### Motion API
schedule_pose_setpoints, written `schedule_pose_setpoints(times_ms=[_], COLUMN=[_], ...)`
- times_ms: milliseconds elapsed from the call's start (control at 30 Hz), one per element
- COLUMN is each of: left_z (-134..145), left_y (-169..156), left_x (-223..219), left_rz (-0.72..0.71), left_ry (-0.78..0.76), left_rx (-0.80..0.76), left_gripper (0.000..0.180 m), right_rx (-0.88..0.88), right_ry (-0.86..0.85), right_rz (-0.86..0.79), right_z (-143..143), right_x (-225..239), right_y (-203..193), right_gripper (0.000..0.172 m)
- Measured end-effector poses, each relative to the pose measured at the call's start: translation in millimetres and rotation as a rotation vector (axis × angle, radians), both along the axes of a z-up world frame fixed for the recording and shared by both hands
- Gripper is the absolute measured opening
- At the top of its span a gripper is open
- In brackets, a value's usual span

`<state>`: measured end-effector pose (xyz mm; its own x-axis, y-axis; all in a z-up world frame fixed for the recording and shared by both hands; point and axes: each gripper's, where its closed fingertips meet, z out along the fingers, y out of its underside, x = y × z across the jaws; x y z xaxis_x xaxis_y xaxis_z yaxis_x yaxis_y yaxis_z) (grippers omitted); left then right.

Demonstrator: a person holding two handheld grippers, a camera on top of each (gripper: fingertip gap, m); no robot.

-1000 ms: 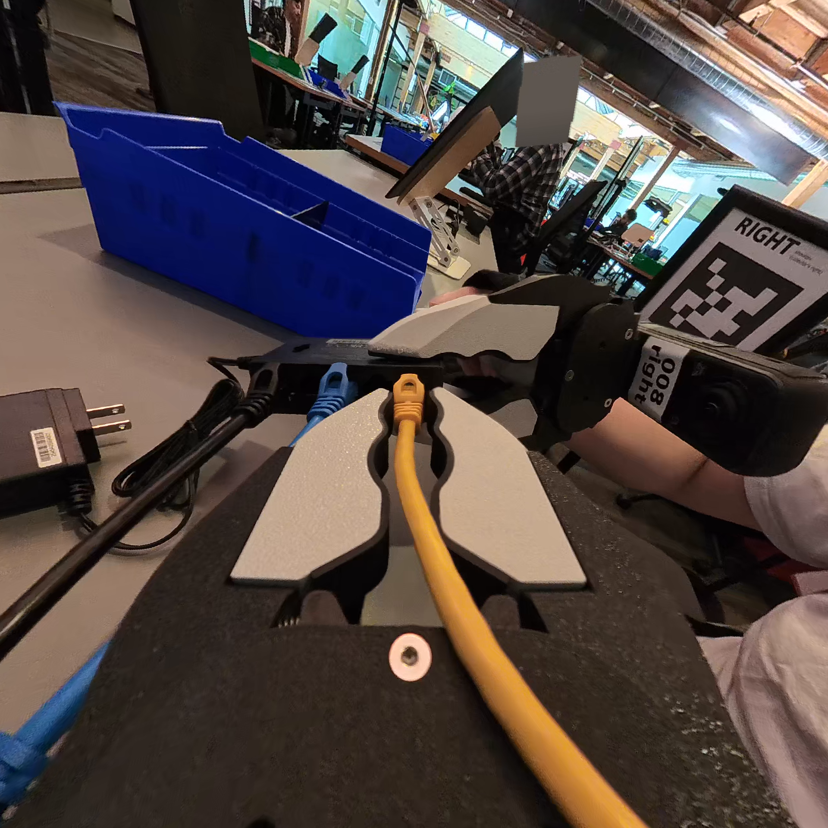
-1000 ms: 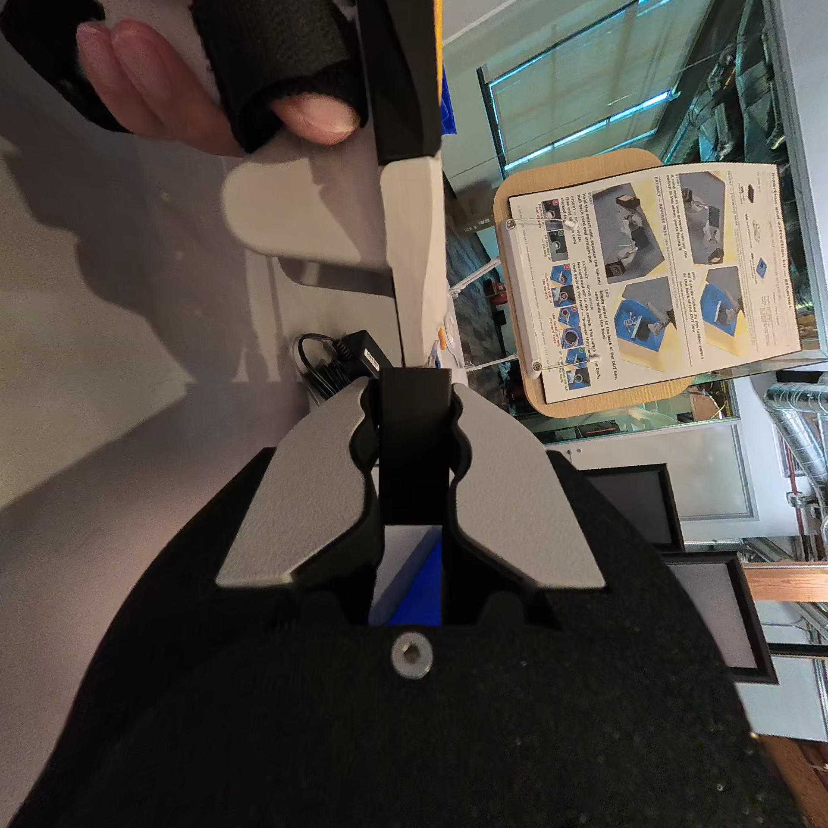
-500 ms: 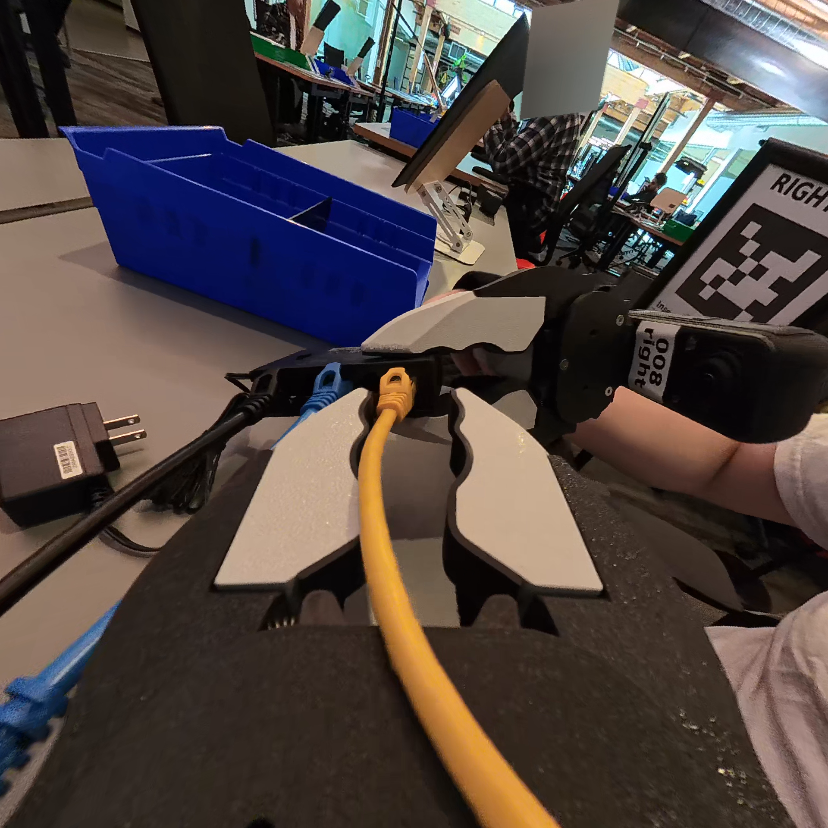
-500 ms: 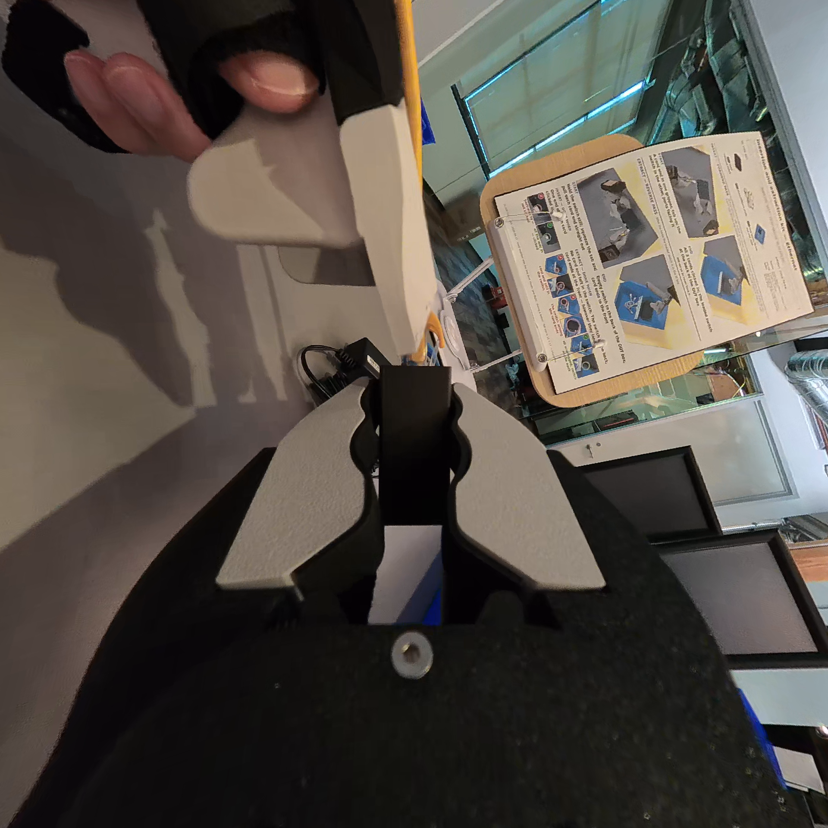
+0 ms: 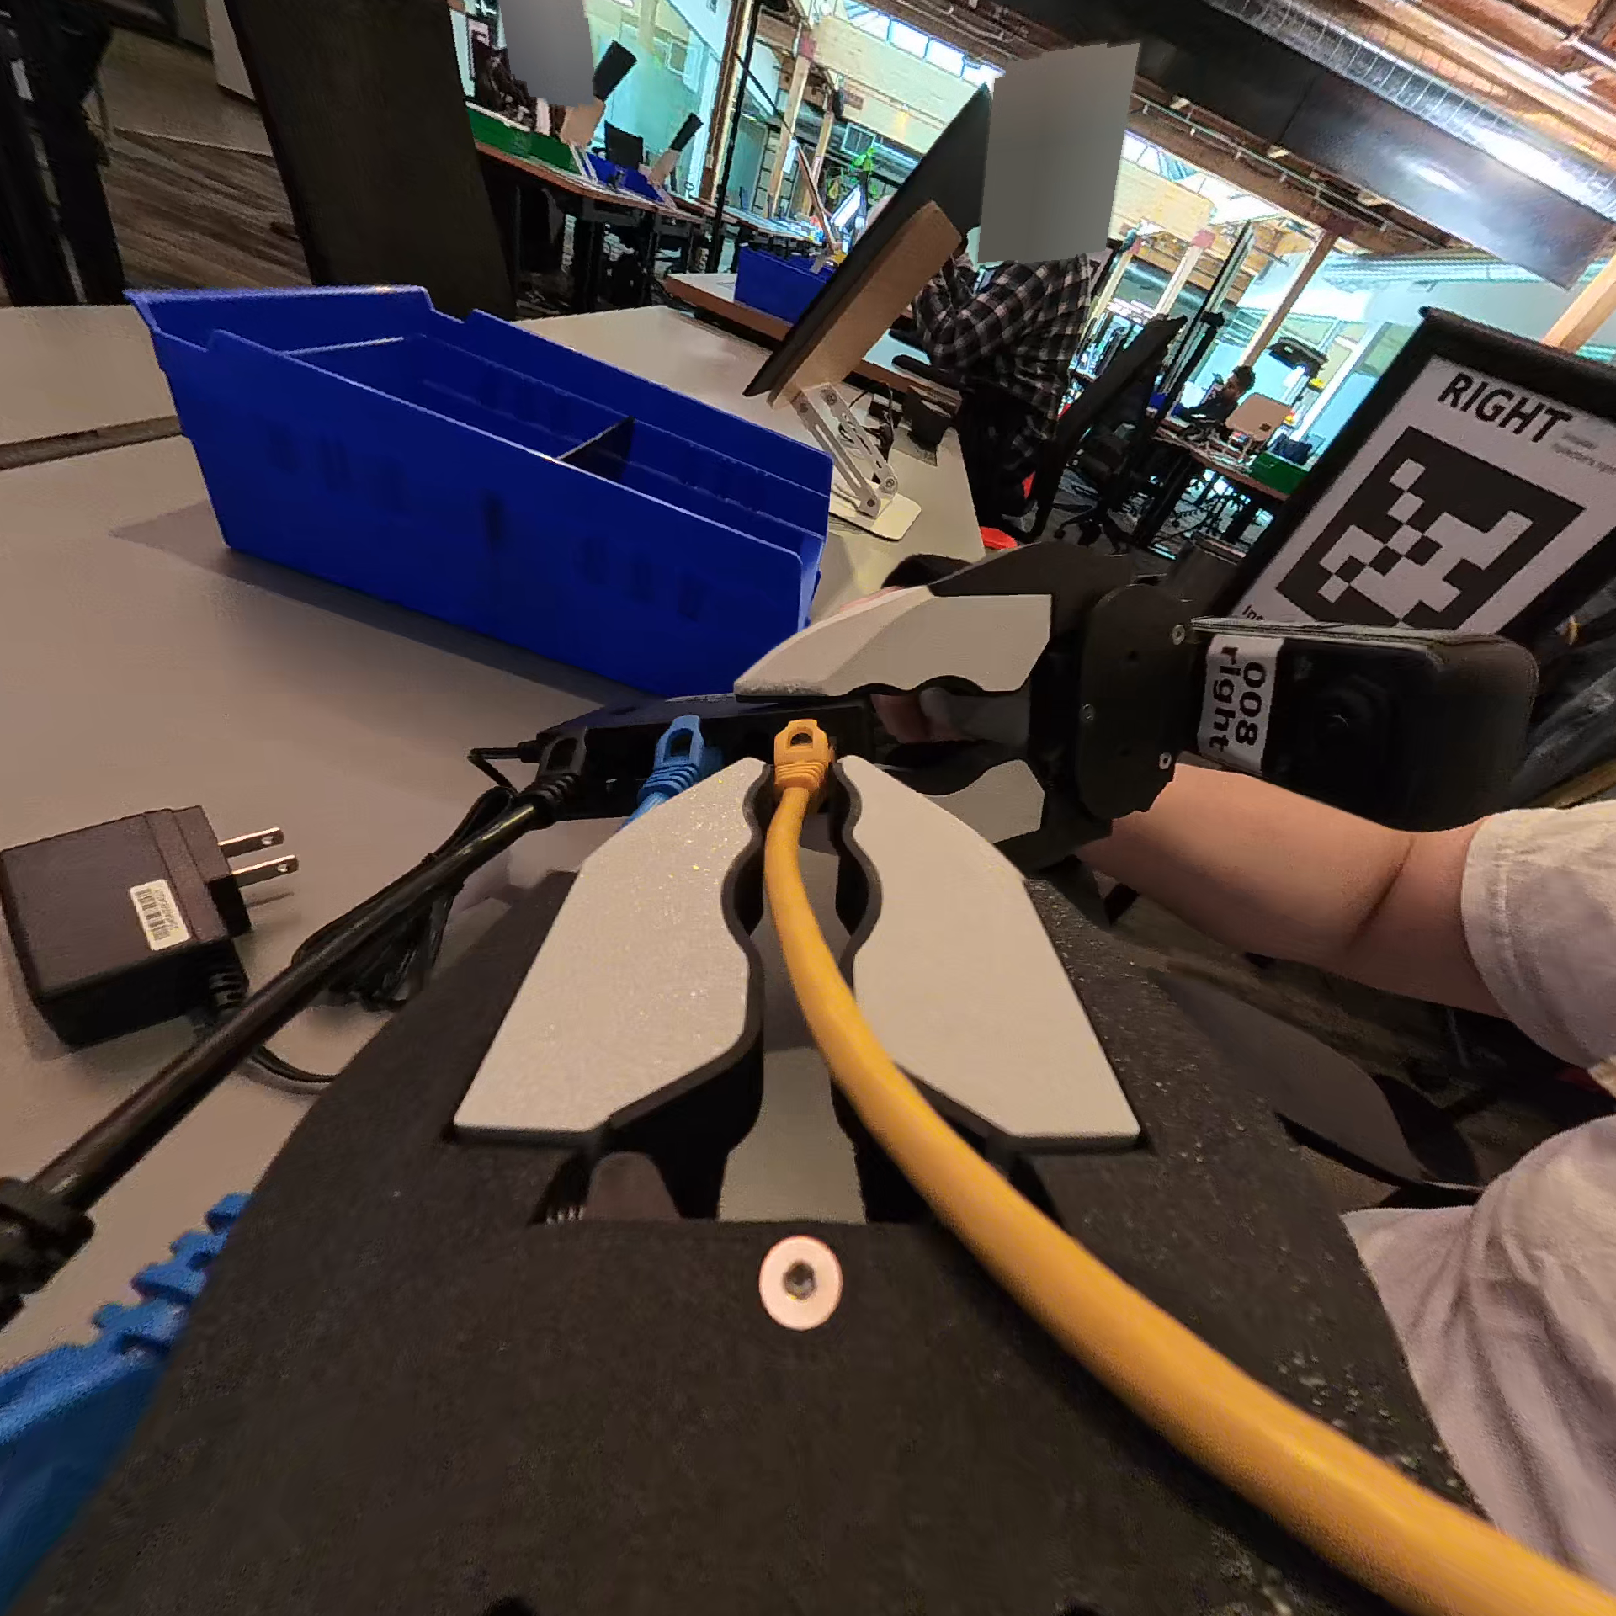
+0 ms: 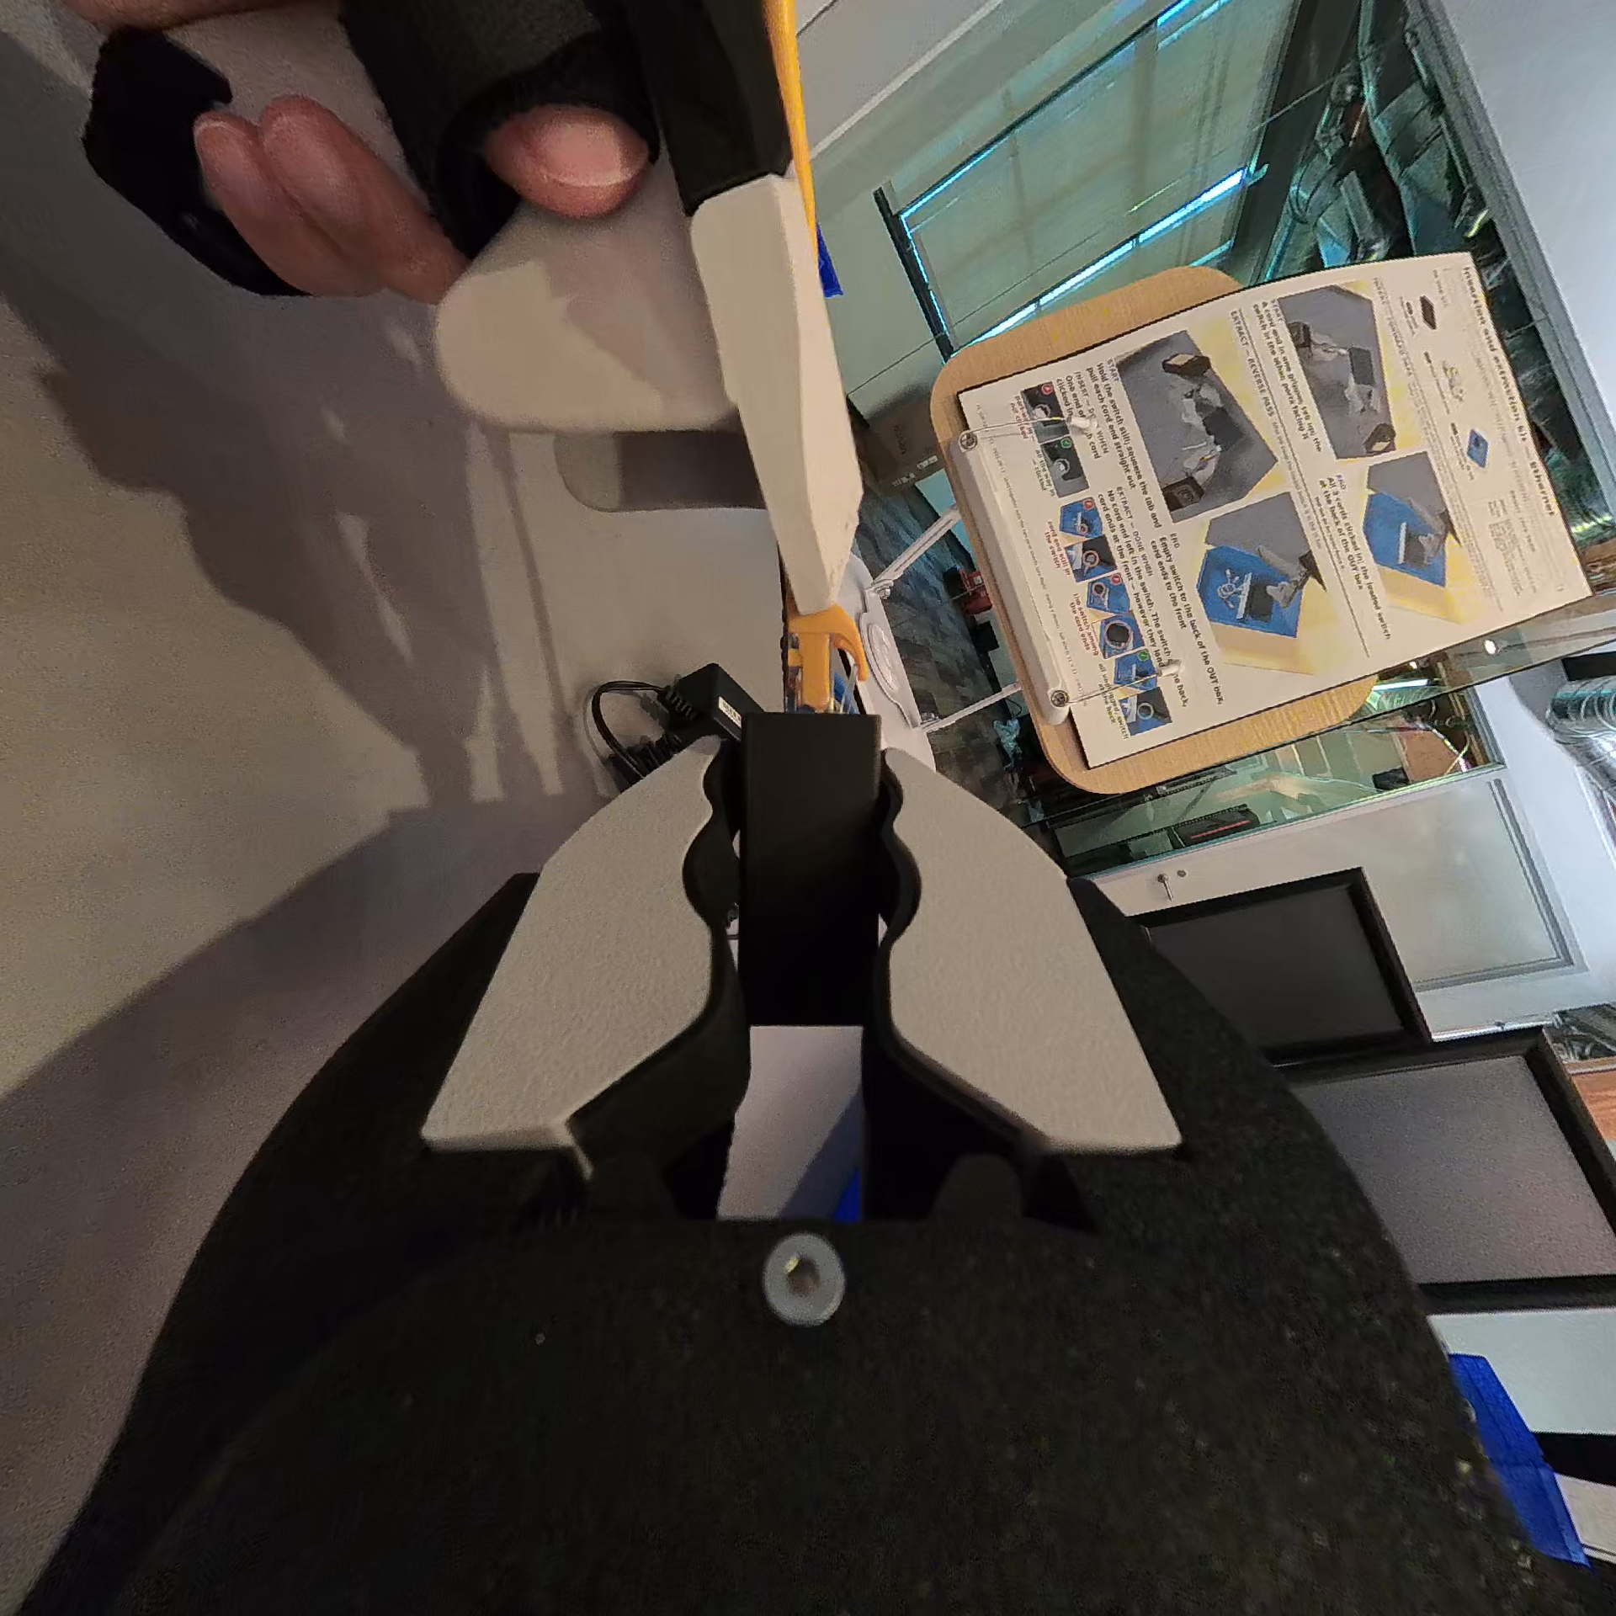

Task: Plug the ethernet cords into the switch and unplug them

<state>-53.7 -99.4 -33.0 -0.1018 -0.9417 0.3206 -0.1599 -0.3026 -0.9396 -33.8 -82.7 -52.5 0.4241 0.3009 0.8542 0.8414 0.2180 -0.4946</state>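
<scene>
Two grippers work one black switch (image 5: 700, 743) at mid-frame. In the left wrist view, the left gripper (image 5: 797, 778) is narrowed onto the yellow ethernet cord (image 5: 874, 1032), its fingertips pinching the boot of the yellow plug (image 5: 800, 752), which sits in a port on the switch's near face. That cord runs back between the fingers and out at lower right. A blue ethernet cord (image 5: 673, 761) is plugged in just left of it, its lower run hidden behind the left finger.

Coming in from the right of the frame, the right gripper (image 6: 809, 769) clamps the switch body across its thickness, pads flat against both faces; in its own view the switch fills the gap between the fingers.

At left lies a black power adapter (image 5: 122, 918), its cable (image 5: 262, 1006) reaching the switch's left end. Behind stands a blue bin (image 5: 490, 498) on the grey table (image 5: 219, 700). How deep the yellow plug sits is hard to make out.
</scene>
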Motion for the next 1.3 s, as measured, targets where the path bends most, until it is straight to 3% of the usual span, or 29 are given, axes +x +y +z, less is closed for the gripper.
schedule_pose_setpoints(times_ms=[500,967,1300], left_z=[-3,-2,-26], left_y=[-6,-3,4], left_x=[0,2,14], left_rz=[-0.069,-0.02,0.033], left_ry=[0.018,0.018,0.107], left_rx=[-0.065,-0.055,-0.129], left_gripper=[0.011,0.011,0.01], right_rx=[-0.048,-0.074,-0.252], right_ry=[-0.015,-0.029,0.019], right_rz=[0.046,0.034,-0.068], right_z=[-2,-2,-32], right_x=[-4,-1,12], right_y=[-8,-4,3], right_gripper=[0.027,0.027,0.027])
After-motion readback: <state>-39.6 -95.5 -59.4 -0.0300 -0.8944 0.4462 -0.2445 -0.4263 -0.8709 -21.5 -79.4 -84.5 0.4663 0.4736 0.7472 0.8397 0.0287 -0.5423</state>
